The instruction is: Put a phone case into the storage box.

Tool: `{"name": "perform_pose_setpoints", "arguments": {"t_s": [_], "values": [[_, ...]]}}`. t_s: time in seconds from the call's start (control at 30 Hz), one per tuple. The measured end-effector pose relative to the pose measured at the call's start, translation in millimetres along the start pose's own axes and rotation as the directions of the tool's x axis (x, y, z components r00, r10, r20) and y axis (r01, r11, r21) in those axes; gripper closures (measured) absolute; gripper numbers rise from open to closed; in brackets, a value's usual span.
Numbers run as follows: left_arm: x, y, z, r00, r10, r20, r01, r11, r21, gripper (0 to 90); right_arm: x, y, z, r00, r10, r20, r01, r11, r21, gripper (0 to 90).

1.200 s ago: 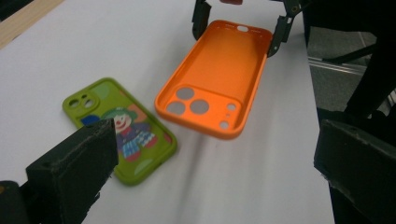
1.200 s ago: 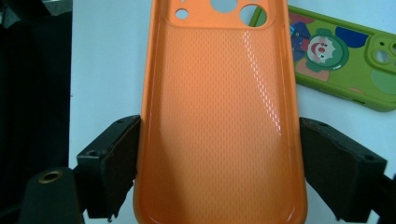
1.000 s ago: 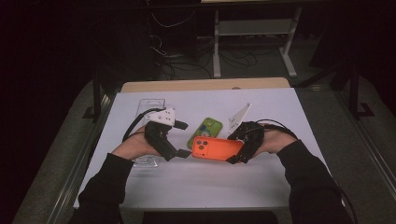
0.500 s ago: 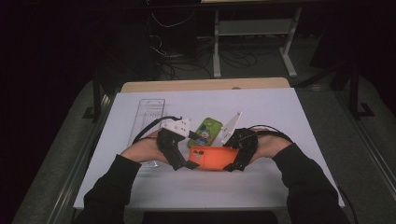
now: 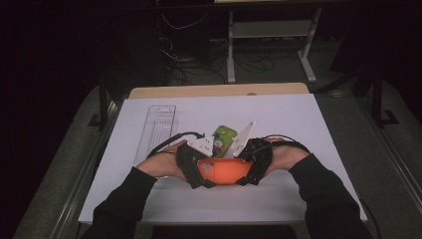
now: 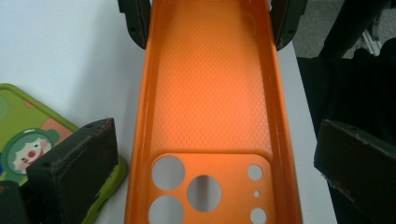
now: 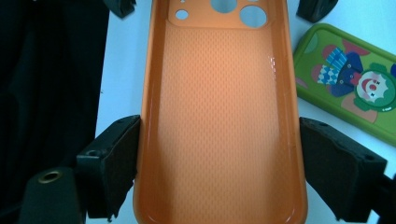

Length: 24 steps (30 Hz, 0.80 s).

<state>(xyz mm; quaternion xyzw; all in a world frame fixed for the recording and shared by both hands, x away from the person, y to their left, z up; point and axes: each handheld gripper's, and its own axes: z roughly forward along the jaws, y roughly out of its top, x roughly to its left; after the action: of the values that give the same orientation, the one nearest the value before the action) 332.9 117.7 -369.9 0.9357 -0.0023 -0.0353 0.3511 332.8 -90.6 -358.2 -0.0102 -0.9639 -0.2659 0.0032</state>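
An orange phone case is held just above the white table near its front edge, hollow side up. My right gripper is shut on its plain end, and both pads press on the long sides. My left gripper stands open around the end with the camera holes. A thin strip of table shows between each of its pads and the case. The right gripper's jaws show at the top of the left gripper view, clamped on the far end of the case.
A green phone case with a clown picture lies flat just behind the grippers and shows beside the orange case. A clear plastic tray lies at the back left. The white sheet covers the table.
Both hands have come closer to the front edge. The left gripper moved right and down until its jaws stood on either side of the orange case's left end. The right gripper has kept its hold.
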Motion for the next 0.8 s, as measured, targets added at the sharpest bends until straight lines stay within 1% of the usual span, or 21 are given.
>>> {"name": "perform_pose_setpoints", "arguments": {"t_s": [0.07, 0.1, 0.13, 0.17, 0.2, 0.3, 0.4, 0.47, 0.53, 0.57, 0.67, 0.7, 0.77, 0.8], "values": [[-0.3, 0.0, 2.4, 1.0, 0.005, 0.002, -0.005, 0.9999, 0.009, 0.0, 0.9, 1.4, -0.6, 1.0, -0.006, 0.0, 0.006, 1.0, -0.002, 15.2], [-0.3, -0.1, 3.7, 1.0, 0.005, 0.004, -0.005, 0.9999, 0.014, 0.0, 2.0, 2.0, -1.1, 1.0, 0.004, -0.003, -0.004, 1.0, 0.002, 15.2], [0.1, -0.2, 4.3, 0.9999, 0.012, 0.004, -0.012, 0.9997, 0.021, 0.0, 2.3, 2.6, -1.2, 1.0, -0.001, -0.001, 0.001, 1.0, 0.002, 15.2], [-0.3, -0.5, 5.0, 0.9999, 0.009, 0.006, -0.009, 0.9995, 0.029, 0.0, 2.6, 2.8, -1.3, 1.0, -0.001, 0.002, 0.001, 1.0, 0.002, 15.2], [-0.3, -0.9, 5.5, 0.9999, 0.012, 0.004, -0.012, 0.9992, 0.038, 0.0, 2.0, 2.9, -1.3, 0.9999, -0.011, 0.005, 0.011, 1.0, -0.004, 15.2], [0.0, -2.3, 6.2, 0.9999, 0.013, 0.008, -0.013, 0.9984, 0.056, 0.0, 1.6, 2.4, -2.2, 0.9998, -0.017, 0.011, 0.017, 1.0, -0.009, 15.2], [1.5, -3.6, 5.6, 0.9998, 0.021, 0.005, -0.022, 0.9971, 0.073, 0.3, 1.5, 1.9, -3.3, 0.9998, -0.013, 0.012, 0.013, 1.0, -0.011, 15.2], [1.3, -4.2, 5.9, 0.9999, 0.016, 0.004, -0.016, 0.9972, 0.073, 3.4, 1.6, 1.9, -3.7, 0.9998, -0.015, 0.012, 0.015, 1.0, -0.013, 15.2], [1.5, -4.5, 5.6, 0.9997, 0.025, 0.003, -0.025, 0.9967, 0.077, 6.1, 1.7, 1.9, -3.9, 0.9999, -0.011, 0.013, 0.011, 1.0, -0.012, 15.2], [1.5, -4.7, 5.2, 0.9996, 0.026, 0.0, -0.026, 0.9966, 0.078, 8.1, 1.6, 1.9, -3.7, 0.9998, -0.016, 0.014, 0.016, 1.0, -0.014, 15.2], [1.4, -5.6, 4.6, 0.9998, 0.02, 0.0, -0.02, 0.9971, 0.073, 14.1, 2.0, 1.9, -4.2, 0.9999, -0.013, 0.011, 0.013, 1.0, -0.014, 15.2], [1.7, -5.7, 4.2, 0.9999, 0.017, 0.002, -0.017, 0.9973, 0.071, 14.3, 2.9, 1.8, -4.7, 1.0, 0.0, 0.007, 0.0, 1.0, -0.006, 15.2], [1.8, -5.6, 4.0, 0.9998, 0.019, 0.002, -0.019, 0.9971, 0.074, 14.7, 2.4, 1.7, -4.5, 1.0, -0.004, 0.006, 0.004, 1.0, -0.01, 15.2], [2.0, -5.5, 4.2, 0.9999, 0.012, 0.006, -0.013, 0.9971, 0.076, 14.9, 2.5, 1.8, -4.4, 1.0, -0.002, 0.006, 0.002, 1.0, -0.009, 15.2]]}}
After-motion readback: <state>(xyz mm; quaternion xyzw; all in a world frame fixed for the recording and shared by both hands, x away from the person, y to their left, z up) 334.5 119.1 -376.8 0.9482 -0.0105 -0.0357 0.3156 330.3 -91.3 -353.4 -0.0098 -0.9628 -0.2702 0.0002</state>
